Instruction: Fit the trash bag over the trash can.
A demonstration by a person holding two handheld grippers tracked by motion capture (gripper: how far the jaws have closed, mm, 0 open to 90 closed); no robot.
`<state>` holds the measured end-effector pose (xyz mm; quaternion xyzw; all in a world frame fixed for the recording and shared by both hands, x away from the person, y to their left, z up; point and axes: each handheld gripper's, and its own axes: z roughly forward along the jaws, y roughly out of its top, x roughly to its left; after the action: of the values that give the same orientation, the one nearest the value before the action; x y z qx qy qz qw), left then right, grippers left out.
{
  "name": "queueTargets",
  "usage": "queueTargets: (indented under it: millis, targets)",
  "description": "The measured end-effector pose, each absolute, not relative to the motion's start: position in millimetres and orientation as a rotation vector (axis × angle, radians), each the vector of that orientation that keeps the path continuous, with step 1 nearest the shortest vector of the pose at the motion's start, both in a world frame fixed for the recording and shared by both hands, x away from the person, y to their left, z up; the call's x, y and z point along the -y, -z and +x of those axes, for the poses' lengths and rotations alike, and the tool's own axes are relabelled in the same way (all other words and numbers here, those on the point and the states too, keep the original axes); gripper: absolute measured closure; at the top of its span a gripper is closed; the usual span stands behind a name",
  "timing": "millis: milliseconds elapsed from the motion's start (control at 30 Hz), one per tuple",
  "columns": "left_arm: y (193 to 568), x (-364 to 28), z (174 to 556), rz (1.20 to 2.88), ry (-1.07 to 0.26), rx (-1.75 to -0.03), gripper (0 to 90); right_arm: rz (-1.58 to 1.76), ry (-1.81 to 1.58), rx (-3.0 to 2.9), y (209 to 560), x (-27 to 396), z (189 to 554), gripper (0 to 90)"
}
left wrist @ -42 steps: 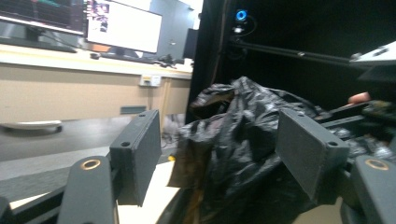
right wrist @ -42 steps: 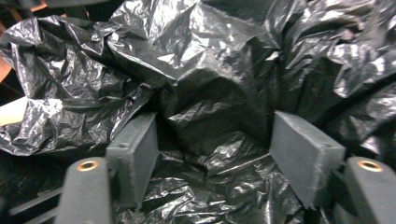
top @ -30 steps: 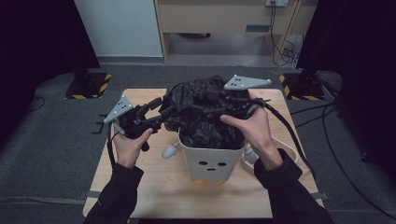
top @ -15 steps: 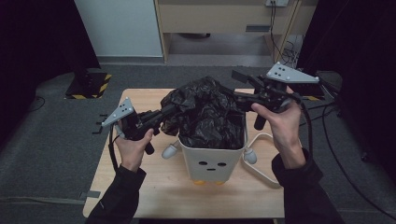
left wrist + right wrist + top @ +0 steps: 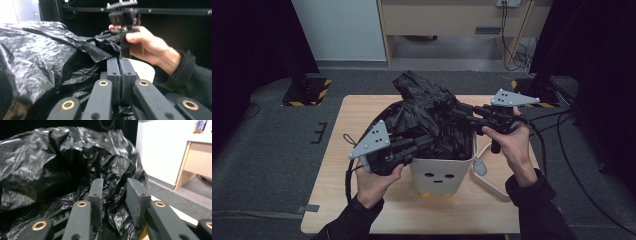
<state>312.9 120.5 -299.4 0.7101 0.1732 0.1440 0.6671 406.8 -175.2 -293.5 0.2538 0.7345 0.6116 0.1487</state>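
A crumpled black bag (image 5: 427, 115) bulges out of a white bin (image 5: 439, 175) with a face drawn on its front, standing on a wooden table (image 5: 362, 115). My left gripper (image 5: 424, 142) is at the bin's front left rim; in the left gripper view its jaws (image 5: 119, 61) are pressed together with a fold of the bag (image 5: 37, 55) pinched at their tips. My right gripper (image 5: 459, 111) reaches in from the right. Its jaws (image 5: 116, 183) have just been closing and still stand apart, with bag film (image 5: 50, 157) between them, not pressed.
A white cable (image 5: 492, 185) with a small white puck (image 5: 479, 167) lies on the table right of the bin. Beyond the table stand a white cabinet (image 5: 342, 30) and a wooden desk (image 5: 452, 20). Yellow-black striped bases (image 5: 307, 92) sit on the floor.
My left gripper shut and moved from the table's left side to the bin's front left rim. My right gripper swung out right, then came back to the bag with narrower jaws. The bag stands taller.
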Motion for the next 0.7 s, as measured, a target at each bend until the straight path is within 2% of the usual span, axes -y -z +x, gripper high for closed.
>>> queueTargets:
  millis: [200,333,600,700]
  targets:
    - [302.6,-113.1,311.1,1.625,-0.334,-0.384,86.5,0.704,-1.938,-1.996,280.7,184.7,396.7,49.2]
    - [303.0,-109.6,309.2,1.632,-0.347,-0.379,84.6,0.659,-2.025,-1.961,267.6,175.4,390.1,39.6]
    - [303.8,-107.2,306.7,1.666,-0.362,-0.377,82.7,0.576,-1.969,-2.070,255.2,145.2,388.7,37.7]
    - [303.8,-108.2,306.7,1.664,-0.351,-0.382,82.2,0.547,-1.936,-2.125,255.6,140.5,389.9,47.9]
